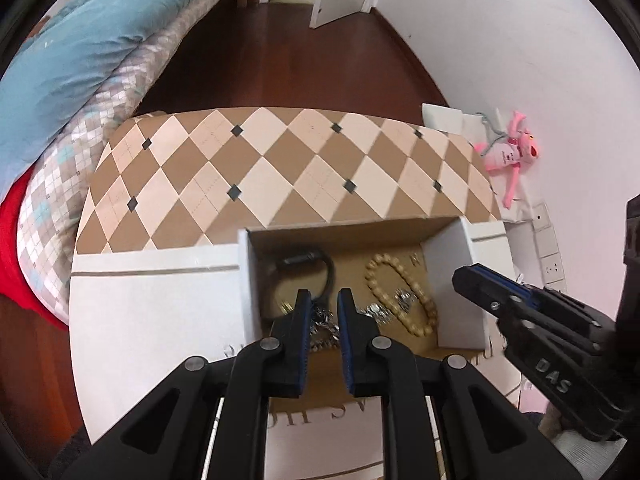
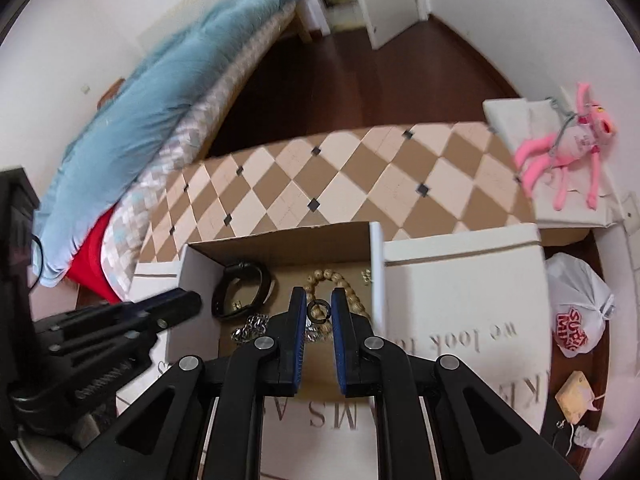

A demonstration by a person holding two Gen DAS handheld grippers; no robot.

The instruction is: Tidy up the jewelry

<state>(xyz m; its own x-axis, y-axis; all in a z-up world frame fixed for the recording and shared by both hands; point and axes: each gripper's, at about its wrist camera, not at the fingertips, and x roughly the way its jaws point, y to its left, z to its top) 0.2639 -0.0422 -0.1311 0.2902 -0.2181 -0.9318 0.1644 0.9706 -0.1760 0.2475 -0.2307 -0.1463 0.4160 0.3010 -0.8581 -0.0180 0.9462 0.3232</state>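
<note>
A: While the right gripper (image 2: 316, 304) hangs over the box (image 2: 376, 264), is it gripping anything?

B: Its jaws stand a little apart with a dark ring (image 2: 319, 312) showing between them. Whether the pads touch the ring or it simply lies below in the box, I cannot tell.

A: And the left gripper (image 1: 324, 308)?

B: Also slightly spread, nothing pinched, tips just above the silver chain (image 1: 324, 326) at the near side of the box. From the right wrist view it sits at the box's left wall.

A: Where is the rest of the jewelry?

B: All inside the box: the bead bracelet (image 1: 400, 296) toward the right wall, the black band (image 1: 316, 276) toward the back left, a small gold piece (image 2: 366, 276) in the back right corner.

A: So how should the ring be handled?

B: I'd centre the pads on its rim before squeezing (it's small and likely to slip), lift straight up, and keep clear of the beads and the box wall.
</note>
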